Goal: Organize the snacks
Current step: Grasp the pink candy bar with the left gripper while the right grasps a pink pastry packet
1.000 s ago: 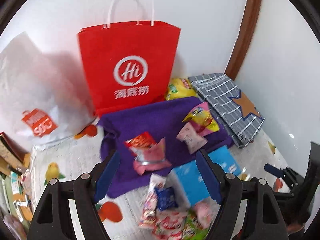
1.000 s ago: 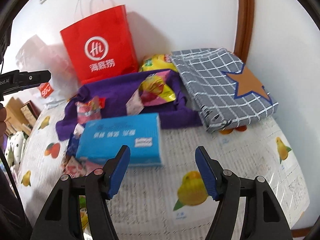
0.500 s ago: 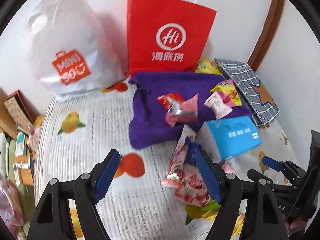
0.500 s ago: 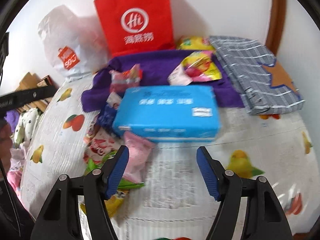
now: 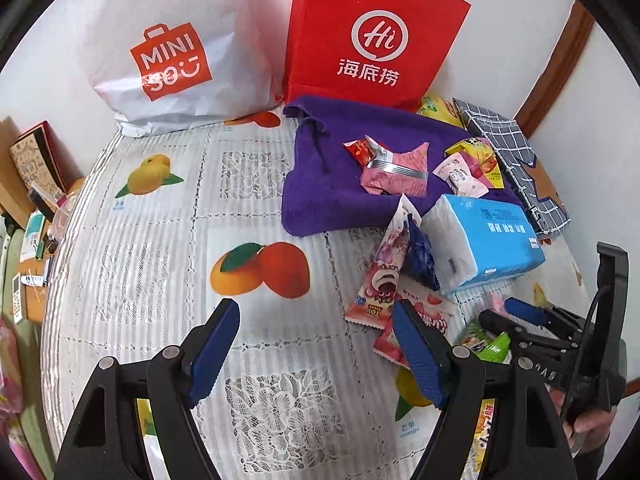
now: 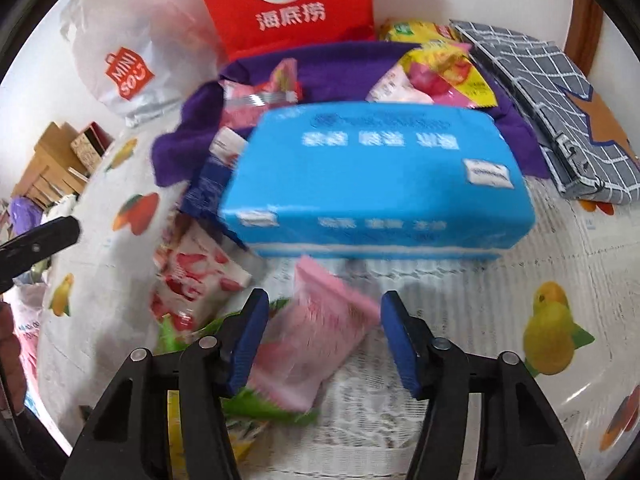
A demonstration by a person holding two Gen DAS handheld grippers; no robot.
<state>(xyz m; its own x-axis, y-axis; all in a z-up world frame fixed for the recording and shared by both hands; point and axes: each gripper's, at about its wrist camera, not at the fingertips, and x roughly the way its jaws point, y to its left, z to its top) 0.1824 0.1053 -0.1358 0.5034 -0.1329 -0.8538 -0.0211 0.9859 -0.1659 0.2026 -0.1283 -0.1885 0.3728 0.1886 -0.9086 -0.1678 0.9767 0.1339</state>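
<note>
Right tongs (image 6: 324, 340) closing astride pink snack packet (image 6: 320, 332), pads not yet pressing; centre on packet before clamping. Left tongs (image 5: 316, 348) apart, empty, over worktop (image 5: 160, 240).

Two bags (image 5: 172, 60) — one tissue pack (image 5: 492, 240)

Blue tissue pack (image 6: 376, 176) beside purple cloth (image 5: 320, 152) (red bag (image 5: 372, 36) behind)

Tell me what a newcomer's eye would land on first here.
The red paper bag with its white logo stands against the back wall beside a white plastic bag. In front, a bright blue tissue pack lies among scattered snacks, and the right gripper is closing around a pink packet.
</note>
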